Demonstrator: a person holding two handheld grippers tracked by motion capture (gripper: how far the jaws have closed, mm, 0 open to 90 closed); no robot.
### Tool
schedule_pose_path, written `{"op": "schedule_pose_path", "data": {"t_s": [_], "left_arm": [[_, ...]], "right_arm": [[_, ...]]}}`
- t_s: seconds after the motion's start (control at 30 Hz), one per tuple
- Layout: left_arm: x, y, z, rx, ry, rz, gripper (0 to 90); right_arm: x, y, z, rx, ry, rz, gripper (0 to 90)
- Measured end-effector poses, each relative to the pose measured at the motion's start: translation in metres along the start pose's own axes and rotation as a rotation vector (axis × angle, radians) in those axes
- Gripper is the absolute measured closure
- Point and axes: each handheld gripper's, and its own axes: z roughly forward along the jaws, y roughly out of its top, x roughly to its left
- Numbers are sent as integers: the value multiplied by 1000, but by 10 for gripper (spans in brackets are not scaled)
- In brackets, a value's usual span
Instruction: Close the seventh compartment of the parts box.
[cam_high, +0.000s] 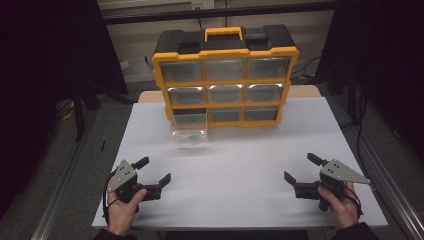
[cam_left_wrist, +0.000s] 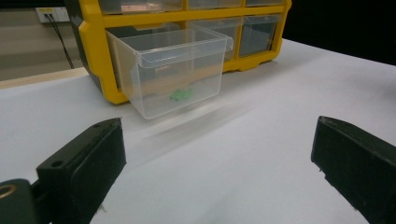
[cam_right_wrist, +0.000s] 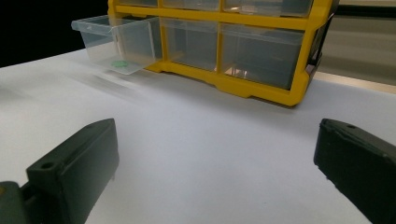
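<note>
Progress: we judged the work at an early or a paused stage; the bottom-left drawer (cam_high: 189, 137) stood pulled well out of the organizer (cam_high: 225, 75), and neither claw touched it.
Left: the left claw (cam_high: 153, 173) rested near the front of the white surface (cam_high: 235, 170), spread wide, holding nothing.
Right: the right claw (cam_high: 301, 169) sat well apart on the other side, likewise spread and empty.
Drawer: clear plastic, open-topped, with a small green piece (cam_left_wrist: 181, 94) on its floor.
Other drawers: all pushed in; their contents we could not make out.
Left to do: reaching the drawer, we judged.
</note>
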Motion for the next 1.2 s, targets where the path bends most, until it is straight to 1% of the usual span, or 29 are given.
{"op": "schedule_pose_path", "data": {"t_s": [0.03,0.07,0.1,0.13,0.17,0.2,0.23,0.27,0.37,0.4,0.43,0.47,0.5,0.53,0.57,0.63,0.67,0.8,0.87,0.9,1.0,1.03,1.07,1.13,1.17,1.2], "left_arm": [[-1,0,1,-7,-3,-18,29],[0,0,1,4,-6,4,28],[0,0,2,2,-14,3,29],[0,1,3,7,-4,5,29],[0,2,4,-3,-4,7,29],[-1,3,6,-15,-14,10,29],[-1,4,7,-10,-6,20,29],[-1,4,8,-13,-16,16,29],[-3,5,12,-1,-19,26,29],[-4,5,13,-9,-25,17,29],[-4,5,13,-2,-29,18,29],[-3,5,13,3,-24,26,29],[-4,5,14,-9,-25,11,29],[-4,5,16,-10,-27,4,29],[-3,6,16,5,-30,14,33],[-2,8,18,2,-28,20,35],[-2,9,20,-7,-23,14,35],[-2,12,27,-7,-16,41,37],[-3,15,31,3,-9,47,39],[-4,16,34,-7,-12,37,39],[-4,23,41,-4,-24,66,39],[-4,25,45,-12,-33,72,39],[-5,26,47,-15,-36,69,41],[-4,29,51,-14,-41,78,42],[-5,31,53,-13,-33,78,41],[-4,33,56,-18,-46,77,40]], "right_arm": [[0,0,0,-1,2,-3,0],[0,0,0,1,-1,-2,0],[0,0,0,4,-1,1,0],[0,0,0,2,-2,-1,0],[0,0,0,3,-1,-1,0],[0,0,0,3,-3,-1,0],[0,0,1,3,-5,0,0],[0,0,1,5,-3,3,0],[1,0,2,6,5,-3,0],[1,0,2,4,4,-4,0],[1,0,3,5,4,-3,0],[1,1,3,6,7,-5,0],[1,0,4,5,9,-3,0],[1,0,5,8,12,-4,1],[1,1,5,9,14,-7,0],[0,0,5,8,16,-7,0],[0,0,5,8,17,-7,0],[0,0,5,3,17,-7,1],[2,0,5,6,17,-10,0],[2,0,5,8,18,-8,0],[1,0,5,5,18,-10,0],[1,0,5,6,22,-8,0],[1,0,5,7,21,-9,0],[0,0,5,5,19,-8,0],[0,0,4,3,17,-7,0],[0,0,5,4,18,-8,0]]}}
